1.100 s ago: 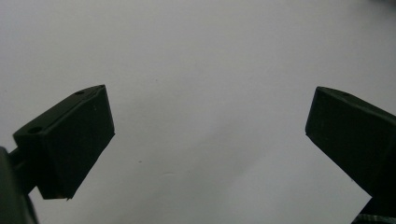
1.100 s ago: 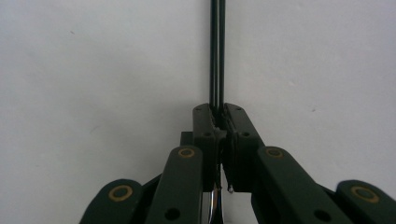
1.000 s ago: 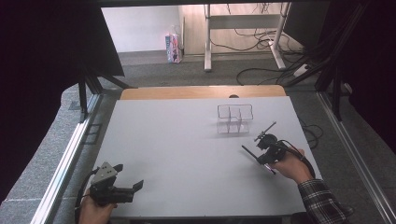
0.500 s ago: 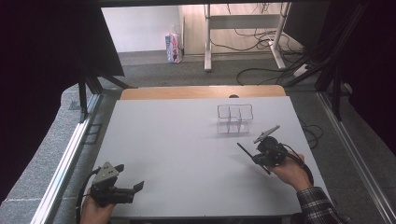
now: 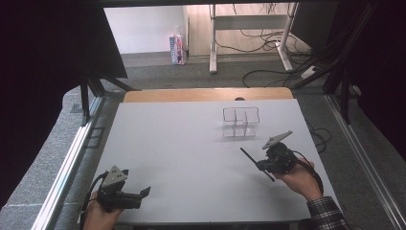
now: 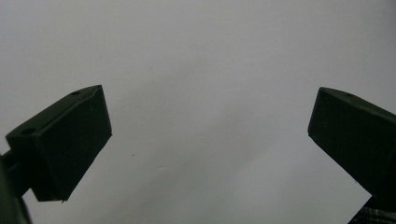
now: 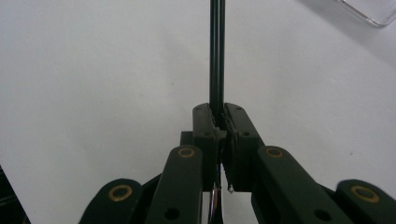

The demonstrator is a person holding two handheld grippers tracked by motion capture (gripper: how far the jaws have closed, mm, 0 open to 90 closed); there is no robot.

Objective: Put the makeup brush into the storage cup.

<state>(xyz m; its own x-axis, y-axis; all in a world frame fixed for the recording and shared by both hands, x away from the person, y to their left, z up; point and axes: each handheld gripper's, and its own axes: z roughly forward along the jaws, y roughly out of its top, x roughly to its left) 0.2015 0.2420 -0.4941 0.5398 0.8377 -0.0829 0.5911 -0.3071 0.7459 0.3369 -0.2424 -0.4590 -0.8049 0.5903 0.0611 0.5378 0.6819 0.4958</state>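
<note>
Black and thin, a pen-like stick is pinched between the closed jaws of the right gripper and juts straight out ahead of them, above the white table. Just beyond lies a clear plastic divided organiser. Near the table's front-left corner, the left gripper has its jaws spread wide, with nothing between them. No writing is readable.

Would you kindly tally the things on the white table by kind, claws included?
Clear divided organiser: 1
Thin black stick, clamped in the right claw: 1
Claws, counting the left claw with jaws apart: 2
Total: 4
</note>
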